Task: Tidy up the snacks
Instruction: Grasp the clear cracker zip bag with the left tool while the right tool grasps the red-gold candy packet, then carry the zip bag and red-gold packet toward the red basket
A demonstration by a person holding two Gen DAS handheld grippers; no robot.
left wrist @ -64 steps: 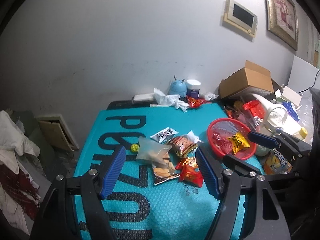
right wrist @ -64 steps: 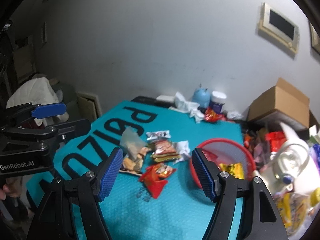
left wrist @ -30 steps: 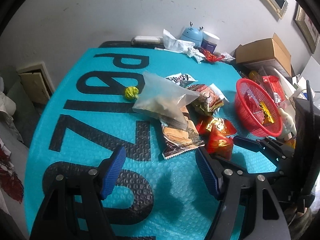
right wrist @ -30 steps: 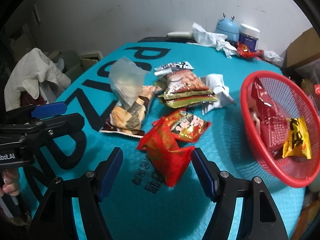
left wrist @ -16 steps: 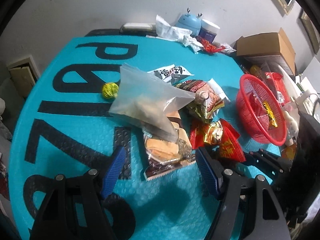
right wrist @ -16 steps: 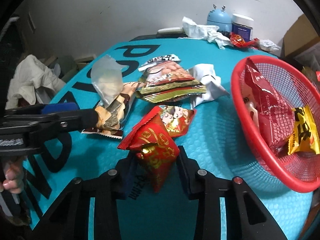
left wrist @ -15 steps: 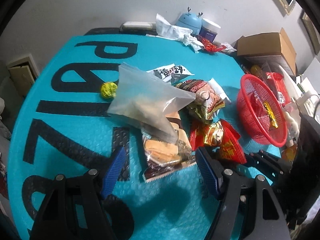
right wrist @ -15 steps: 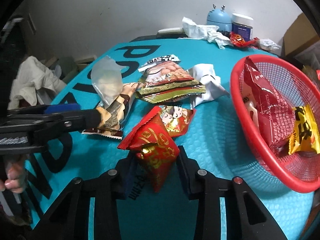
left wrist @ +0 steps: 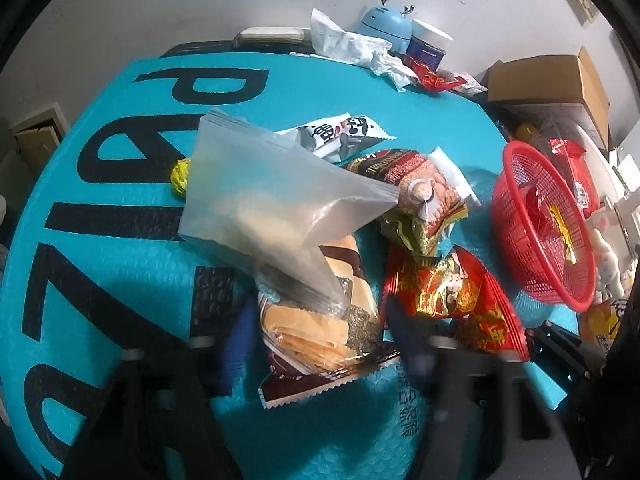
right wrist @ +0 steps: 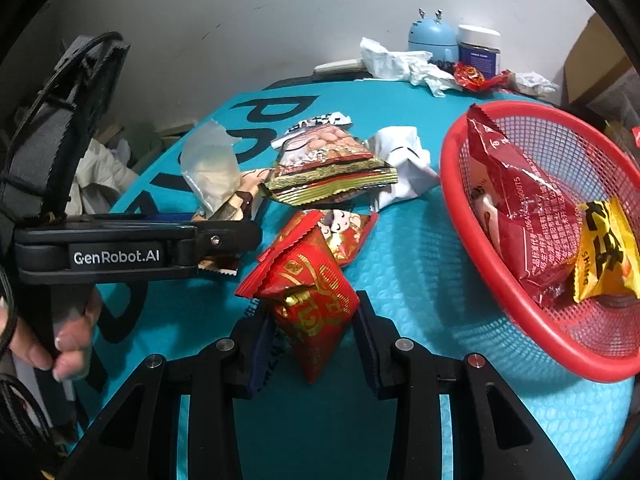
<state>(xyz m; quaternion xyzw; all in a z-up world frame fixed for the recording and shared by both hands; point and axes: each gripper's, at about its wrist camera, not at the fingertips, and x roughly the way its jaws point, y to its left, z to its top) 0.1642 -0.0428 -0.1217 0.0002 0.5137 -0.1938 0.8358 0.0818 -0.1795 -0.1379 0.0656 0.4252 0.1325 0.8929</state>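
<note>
On the teal mat (left wrist: 120, 128) lies a heap of snacks. My left gripper (left wrist: 320, 336) points down over a brown-and-orange cracker pack (left wrist: 320, 332). Its jaws are closing, and the blurred fingers (left wrist: 404, 336) touch the pack's two sides. A clear plastic bag (left wrist: 272, 200) rests on the pack's far end. My right gripper (right wrist: 316, 324) is shut on a red-and-gold packet (right wrist: 316, 304), which still lies on the mat. A second red packet (right wrist: 344, 232) sits just behind it. The red mesh basket (right wrist: 516, 308) at the right holds a dark red pack and a yellow one.
A peanut pack (right wrist: 328, 168), a black-and-white packet (left wrist: 340, 136) and a yellow-green candy (left wrist: 180, 172) lie mid-mat. At the back stand a blue humidifier (right wrist: 432, 36), a jar (right wrist: 478, 48) and crumpled tissue (right wrist: 400, 64). A cardboard box (left wrist: 552, 80) and clutter fill the right. A hand (right wrist: 60, 340) holds the left gripper.
The left gripper came down and forward over the cracker pack, and its jaws narrowed onto it. The right gripper shut on the red packet and has since stayed put.
</note>
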